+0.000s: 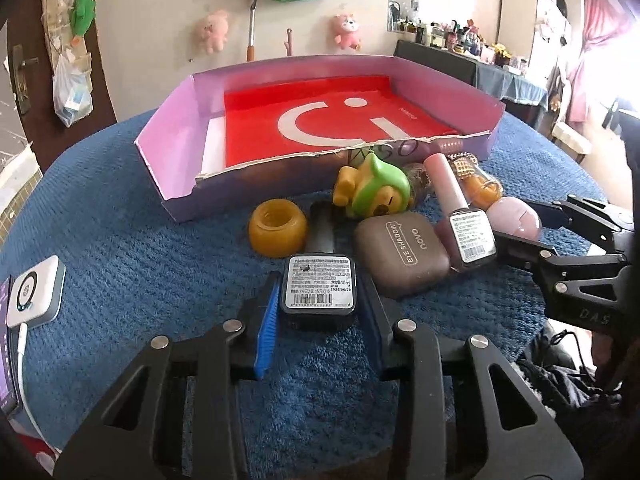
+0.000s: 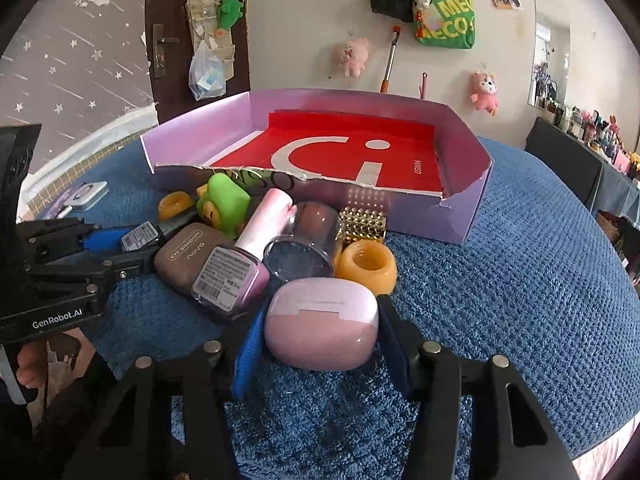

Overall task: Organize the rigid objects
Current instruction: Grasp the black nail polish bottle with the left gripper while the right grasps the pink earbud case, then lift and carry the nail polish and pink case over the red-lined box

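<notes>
A dark nail polish bottle (image 1: pixel 318 292) with a white label on its base lies on the blue mat. My left gripper (image 1: pixel 320 280) is shut on it, one pad against each side. A pink oval case (image 2: pixel 320 328) lies at the near edge of the pile, and my right gripper (image 2: pixel 322 308) is shut on it. Between the two lie a brown eye shadow case (image 1: pixel 402 258), a mauve bottle with a pink cap (image 1: pixel 466 236), a green and yellow toy (image 1: pixel 374 190) and an amber ring (image 1: pixel 277 232). The purple box (image 1: pixel 168 136) with a red bag inside stands behind the pile.
A second amber ring (image 2: pixel 366 266), a gold studded block (image 2: pixel 362 222) and a clear round lid (image 2: pixel 298 260) crowd the pile's right side. A white charger (image 1: pixel 34 292) lies at the mat's left edge. Blue mat (image 2: pixel 520 280) stretches to the right of the pile.
</notes>
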Demonstrator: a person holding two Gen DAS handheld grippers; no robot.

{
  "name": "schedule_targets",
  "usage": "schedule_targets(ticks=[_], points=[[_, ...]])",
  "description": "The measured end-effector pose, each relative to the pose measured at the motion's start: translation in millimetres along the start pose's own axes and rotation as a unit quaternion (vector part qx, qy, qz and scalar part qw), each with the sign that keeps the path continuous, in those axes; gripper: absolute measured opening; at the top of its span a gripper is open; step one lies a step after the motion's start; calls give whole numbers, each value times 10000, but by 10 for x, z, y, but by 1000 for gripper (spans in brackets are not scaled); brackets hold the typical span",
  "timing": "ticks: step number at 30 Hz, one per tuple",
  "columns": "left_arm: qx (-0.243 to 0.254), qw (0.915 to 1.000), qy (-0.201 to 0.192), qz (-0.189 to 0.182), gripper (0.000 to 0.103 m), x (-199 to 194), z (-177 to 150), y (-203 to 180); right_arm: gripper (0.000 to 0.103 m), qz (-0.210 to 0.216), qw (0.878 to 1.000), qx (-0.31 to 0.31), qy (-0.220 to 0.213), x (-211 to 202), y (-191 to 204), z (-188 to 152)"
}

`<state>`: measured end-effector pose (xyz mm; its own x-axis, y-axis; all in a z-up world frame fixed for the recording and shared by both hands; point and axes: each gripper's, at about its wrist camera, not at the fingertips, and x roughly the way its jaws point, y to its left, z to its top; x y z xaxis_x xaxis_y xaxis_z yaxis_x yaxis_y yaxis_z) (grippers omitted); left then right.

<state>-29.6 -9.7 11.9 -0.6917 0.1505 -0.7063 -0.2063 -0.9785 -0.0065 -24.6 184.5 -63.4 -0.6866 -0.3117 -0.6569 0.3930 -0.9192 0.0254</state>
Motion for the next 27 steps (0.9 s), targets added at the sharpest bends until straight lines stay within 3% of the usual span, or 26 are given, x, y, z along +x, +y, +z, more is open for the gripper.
schedule_targets(ticks=[10,27], points=[[51,9989,-460,83,33,-336,49,-37,56,226,9992,53,-338,-244,21,154],[6,9967,-802,86,33,-399,295,-55,56,464,9977,39,-493,-218,62,419]])
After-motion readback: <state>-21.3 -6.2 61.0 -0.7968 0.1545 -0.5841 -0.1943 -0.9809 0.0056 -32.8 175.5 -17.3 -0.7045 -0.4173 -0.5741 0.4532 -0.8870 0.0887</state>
